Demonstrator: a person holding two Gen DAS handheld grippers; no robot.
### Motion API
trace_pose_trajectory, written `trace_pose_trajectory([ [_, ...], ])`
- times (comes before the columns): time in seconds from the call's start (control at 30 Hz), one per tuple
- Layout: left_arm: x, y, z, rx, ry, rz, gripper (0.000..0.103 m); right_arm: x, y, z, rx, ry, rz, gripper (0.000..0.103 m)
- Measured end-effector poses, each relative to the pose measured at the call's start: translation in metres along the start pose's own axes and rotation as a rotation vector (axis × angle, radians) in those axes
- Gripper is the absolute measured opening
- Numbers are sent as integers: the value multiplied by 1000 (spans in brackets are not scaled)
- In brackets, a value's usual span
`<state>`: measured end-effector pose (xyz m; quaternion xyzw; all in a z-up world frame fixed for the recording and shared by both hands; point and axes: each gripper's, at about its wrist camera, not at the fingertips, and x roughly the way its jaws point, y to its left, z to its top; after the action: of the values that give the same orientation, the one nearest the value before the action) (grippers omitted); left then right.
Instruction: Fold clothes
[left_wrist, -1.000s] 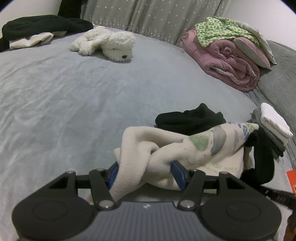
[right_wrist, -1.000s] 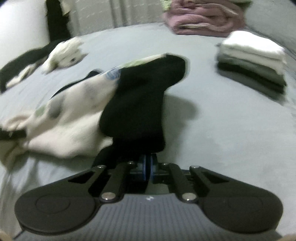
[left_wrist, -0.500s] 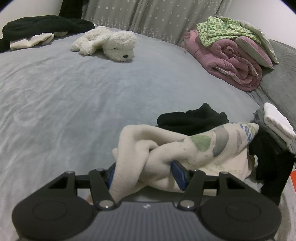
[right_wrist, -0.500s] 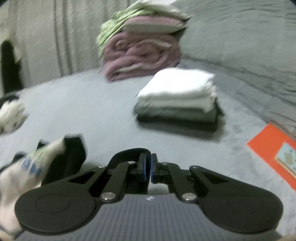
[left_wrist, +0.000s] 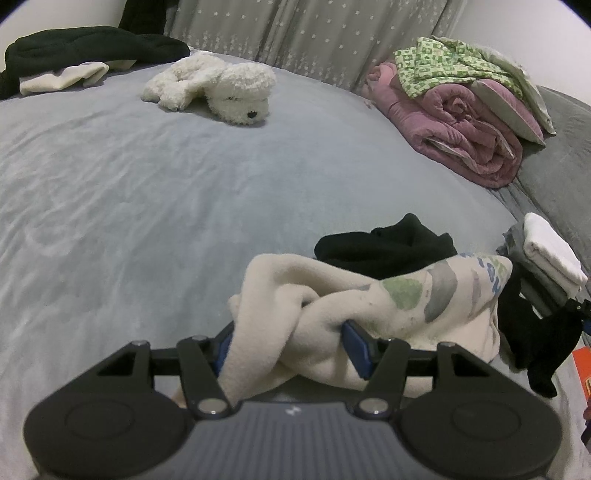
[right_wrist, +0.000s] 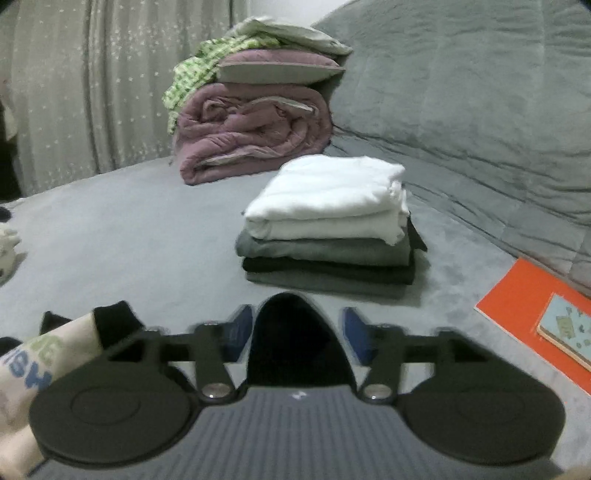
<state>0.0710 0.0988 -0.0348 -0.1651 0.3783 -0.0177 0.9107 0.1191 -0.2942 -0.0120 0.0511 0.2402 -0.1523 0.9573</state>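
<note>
Grey bed (left_wrist: 184, 192): left gripper (left_wrist: 291, 343) jaws clamp cream garment (left_wrist: 332, 306); only right view shows right gripper (right_wrist: 297, 334) jaws just parted, black cloth (right_wrist: 299, 339) between.

Left gripper (left_wrist: 291, 341): pinching a bunched cream garment (left_wrist: 332, 314) between its blue pads.
Black cloth (left_wrist: 384, 247): lying just behind the garment.
Plush dog (left_wrist: 218, 86): lying far back on the grey bed (left_wrist: 147, 192).
Pink quilt (left_wrist: 461, 133): sitting rolled at the right.
</note>
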Motion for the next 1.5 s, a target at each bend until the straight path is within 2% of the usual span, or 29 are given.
trace_pose_trajectory([
  [0.2, -7, 4, 4, 6, -13, 0, 59, -25, 13, -6, -60, 36, 100, 66],
  [0.27, -8, 6, 5, 8, -13, -3, 51, -35, 18, -12, -65, 63, 152, 66],
  [0.3, -8, 6, 5, 10, -12, -5, 50, -38, 21, -15, -67, 81, 181, 66],
  [0.4, -9, 5, 6, 25, -9, -6, 40, -43, 33, -26, -69, 149, 290, 66],
  [0.57, -10, 1, 5, 58, -13, -6, 28, -32, 56, -46, -29, 315, 439, 66],
  [0.8, -14, 0, 10, 61, -37, -32, 24, -12, 85, -67, 130, 526, 648, 66],
  [0.87, -15, 0, 13, 54, -40, -42, 24, -7, 93, -72, 178, 557, 678, 65],
  [0.93, -15, 1, 15, 49, -42, -48, 24, -3, 98, -74, 224, 562, 696, 63],
  [1.0, -15, 0, 15, 48, -42, -49, 24, 1, 101, -75, 274, 558, 718, 49],
  [1.03, -16, -1, 15, 50, -42, -49, 24, 3, 102, -75, 300, 556, 729, 39],
  [1.07, -18, -1, 15, 53, -44, -54, 23, 4, 102, -74, 318, 550, 734, 24],
  [1.1, -19, -2, 15, 55, -46, -60, 23, 3, 102, -74, 328, 541, 732, 19],
  [1.23, -34, -4, 14, 61, -61, -95, 23, -8, 97, -64, 343, 483, 719, 15],
  [1.5, -74, -9, 7, 52, -94, -227, 23, -62, 72, -34, 272, 275, 706, 14],
])
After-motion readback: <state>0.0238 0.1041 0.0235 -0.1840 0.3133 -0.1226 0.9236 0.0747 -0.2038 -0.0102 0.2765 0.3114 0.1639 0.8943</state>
